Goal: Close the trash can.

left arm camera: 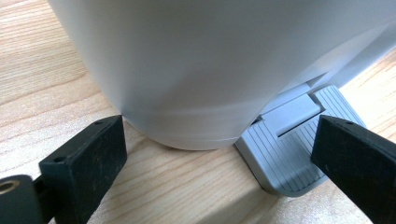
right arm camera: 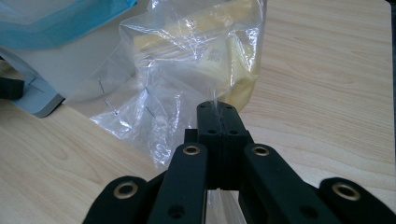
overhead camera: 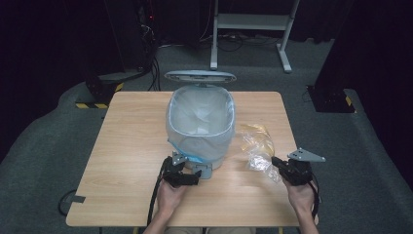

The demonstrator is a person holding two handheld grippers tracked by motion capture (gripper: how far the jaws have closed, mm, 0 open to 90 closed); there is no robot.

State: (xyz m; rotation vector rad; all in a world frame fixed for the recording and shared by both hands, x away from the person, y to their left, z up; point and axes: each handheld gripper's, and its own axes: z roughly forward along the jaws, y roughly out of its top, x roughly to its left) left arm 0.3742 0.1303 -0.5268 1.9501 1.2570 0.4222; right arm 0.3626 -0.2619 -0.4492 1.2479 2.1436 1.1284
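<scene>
A white plastic pedal bin [overhead camera: 199, 127] lined with a translucent bag with a blue edge stands at the middle of the light wooden desk [overhead camera: 122, 146], its round lid [overhead camera: 200, 76] raised at the far side. The left gripper [overhead camera: 186, 176] lies low on the desk just in front of the bin's base. In the left gripper view its jaws are spread wide, one beside the rounded foot of the bin [left arm camera: 196, 70] and the other beside the grey ribbed foot pedal [left arm camera: 292, 149], neither clearly touching it.

To the right of the bin, a crumpled clear plastic bag with a yellow part [overhead camera: 257, 144] lies on the desk, its near end lifted. The right gripper [overhead camera: 276, 162] has its jaws pressed together on the near edge of that clear bag [right arm camera: 187, 79]; the film runs up from between the jaws in the right gripper view. The rest of the bag rests just beside the bin's wall.
</scene>
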